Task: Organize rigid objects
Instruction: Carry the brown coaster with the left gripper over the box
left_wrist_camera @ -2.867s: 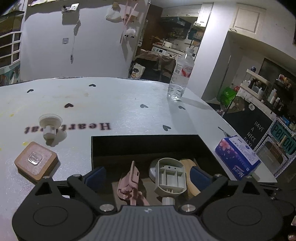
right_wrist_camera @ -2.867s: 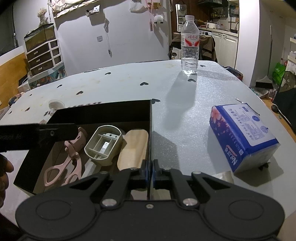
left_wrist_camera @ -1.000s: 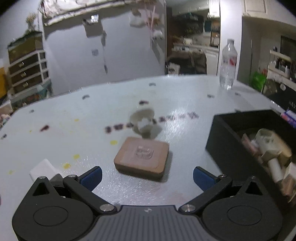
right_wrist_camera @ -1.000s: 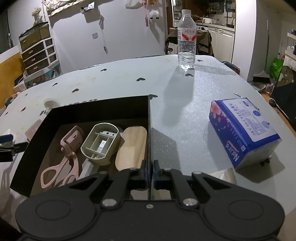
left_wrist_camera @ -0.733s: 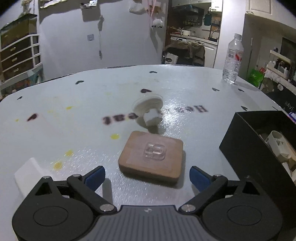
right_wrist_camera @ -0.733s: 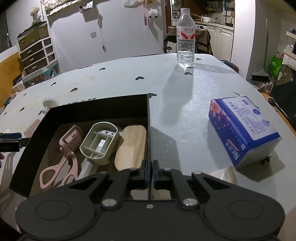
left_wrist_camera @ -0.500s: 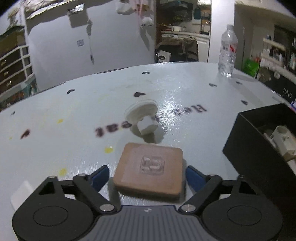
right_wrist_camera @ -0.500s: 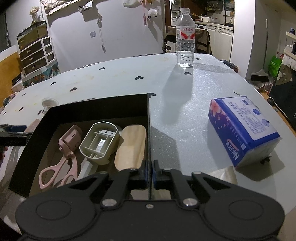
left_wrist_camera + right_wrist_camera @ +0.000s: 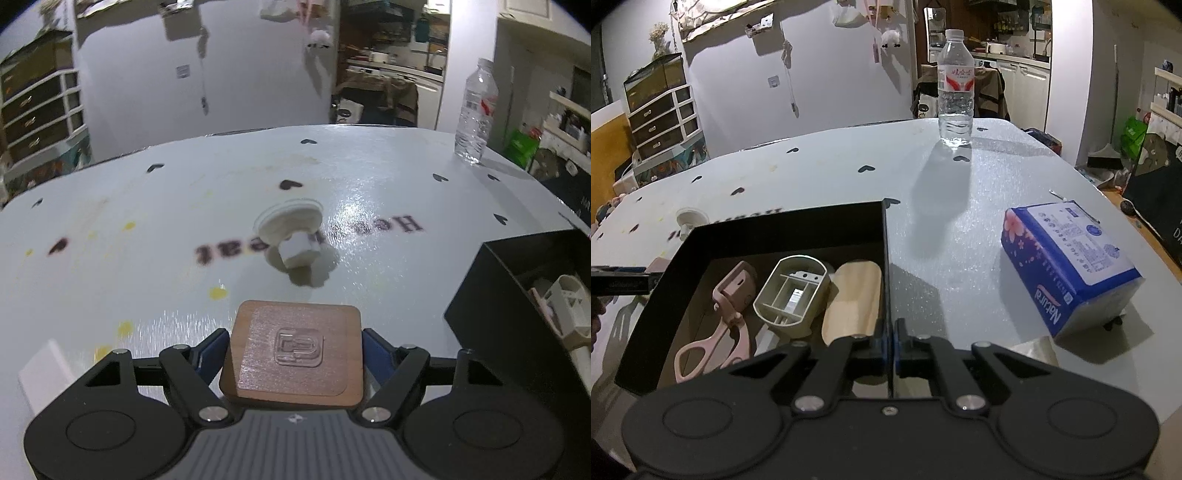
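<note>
A pale wall [image 9: 827, 74] is filling the upper middle of the frame, with small things hanging on it and casting hard shadows. At the upper left a chest of drawers [image 9: 665, 118] is standing under a glass tank [image 9: 653, 79]. At the upper right a doorway is opening onto white cabinets [image 9: 1023, 92]. The grey table [image 9: 831, 173], dotted with dark hearts, is catching glare.

Tissue pack [image 9: 1071, 266]: "Natural", at 3 o'clock.
Tablecloth [image 9: 406, 206]: upside-down "Hea…at", middle letters hidden.
Water bottle [image 9: 955, 85]: red label, unreadable.
</note>
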Demonstrator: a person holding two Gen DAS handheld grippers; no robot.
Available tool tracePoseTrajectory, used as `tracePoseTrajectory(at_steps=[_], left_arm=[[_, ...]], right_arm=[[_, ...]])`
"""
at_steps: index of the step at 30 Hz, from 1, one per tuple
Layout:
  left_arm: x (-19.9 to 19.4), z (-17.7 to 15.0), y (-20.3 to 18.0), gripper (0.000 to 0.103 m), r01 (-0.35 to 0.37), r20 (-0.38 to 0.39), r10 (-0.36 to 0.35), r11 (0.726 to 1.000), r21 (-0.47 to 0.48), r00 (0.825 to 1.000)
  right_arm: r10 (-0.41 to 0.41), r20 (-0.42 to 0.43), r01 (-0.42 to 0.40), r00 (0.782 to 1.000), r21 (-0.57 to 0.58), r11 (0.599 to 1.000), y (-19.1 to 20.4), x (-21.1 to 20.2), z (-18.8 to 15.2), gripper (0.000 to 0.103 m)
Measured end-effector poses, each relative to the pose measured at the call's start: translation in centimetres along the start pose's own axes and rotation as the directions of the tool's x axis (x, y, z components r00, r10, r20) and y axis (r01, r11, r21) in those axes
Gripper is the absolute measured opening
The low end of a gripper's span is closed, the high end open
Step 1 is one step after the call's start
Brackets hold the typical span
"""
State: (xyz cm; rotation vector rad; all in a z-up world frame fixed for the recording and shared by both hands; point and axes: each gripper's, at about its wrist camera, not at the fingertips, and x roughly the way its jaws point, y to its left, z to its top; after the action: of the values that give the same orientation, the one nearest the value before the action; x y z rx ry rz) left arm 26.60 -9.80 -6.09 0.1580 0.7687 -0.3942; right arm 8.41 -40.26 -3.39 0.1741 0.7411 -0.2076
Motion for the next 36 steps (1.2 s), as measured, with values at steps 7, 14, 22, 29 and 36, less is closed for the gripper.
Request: tracePoseTrajectory(at_steps=[7,14,22,29,36], left_arm=[[-2.9,-0.3,-0.1,0.077,0.059,-0.015,-0.062,0.984,-0.168,0.998],[-6.8,1.3,-1.8,0.077,0.22,0.005,-0.234,0.904,-0.366,0.972],[-8.8,2.4,-6.2,0.077,0.25,-0.032,-0.29,0.871,-0.422,0.956],[-8.5,1.9,-10.2,0.076,0.184,-0.105,-0.26,0.867,-0.463,0.96],[-9.0,1.9,-12.3,0.076,0.13,-0.1,-0.186,0.904,-0.406,0.977]], right_arm=[[-0.003,0.0,0.003,1.0,0.0,1.0,0.0,0.1,0.1,0.003],[0.002,0.007,-0.002,1.0,0.01,1.0,-0.1,0.2,0.1,0.004],[0.008,0.019,-0.008,1.0,0.011,1.0,-0.2,0.2,0.0,0.004],[0.016,0.034,-0.016,0.999,0.008,1.0,-0.3,0.2,-0.1,0.004],[0.029,0.043,-0.03,0.999,0.009,1.0,-0.5,0.1,-0.2,0.004]])
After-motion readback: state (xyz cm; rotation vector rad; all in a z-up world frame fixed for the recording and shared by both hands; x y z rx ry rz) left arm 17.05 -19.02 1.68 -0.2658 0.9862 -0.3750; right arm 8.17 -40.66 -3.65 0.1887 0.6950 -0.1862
